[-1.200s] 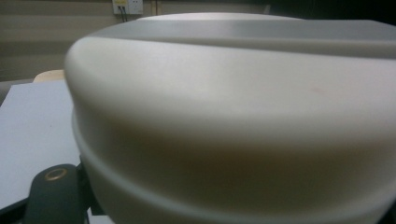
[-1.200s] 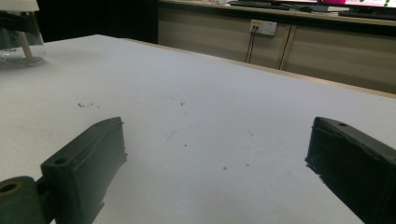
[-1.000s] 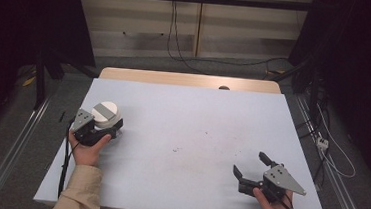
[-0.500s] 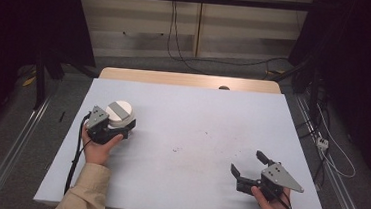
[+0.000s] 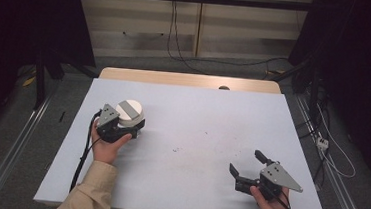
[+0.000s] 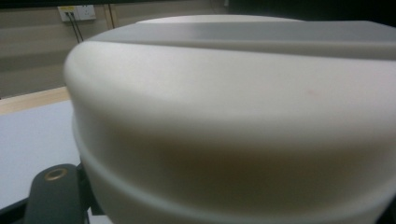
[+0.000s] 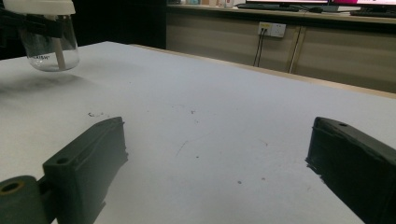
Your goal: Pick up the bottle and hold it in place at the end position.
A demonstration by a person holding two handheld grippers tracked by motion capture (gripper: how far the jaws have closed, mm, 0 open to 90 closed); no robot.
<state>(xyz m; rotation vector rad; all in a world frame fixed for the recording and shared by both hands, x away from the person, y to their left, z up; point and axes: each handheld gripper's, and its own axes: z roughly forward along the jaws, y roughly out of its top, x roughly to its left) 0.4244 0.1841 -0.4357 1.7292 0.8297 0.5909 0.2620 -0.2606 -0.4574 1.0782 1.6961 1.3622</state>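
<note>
Left gripper (image 5: 121, 124) clamps a jar (image 5: 129, 113); right gripper (image 5: 249, 169) gapes wide.

The jar has a white lid with a grey band and a clear body (image 7: 49, 44), held just above the table (image 5: 197, 115) towards its left side. The right gripper sits low near the table's front right corner, well apart from the jar, jaws spread with nothing between them.

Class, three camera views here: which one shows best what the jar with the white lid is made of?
The right gripper view: the jar hangs above the table, clear body under its white lid. The high view shows its lid top, held by the left gripper. The left gripper view is a blurred lid close-up.
</note>
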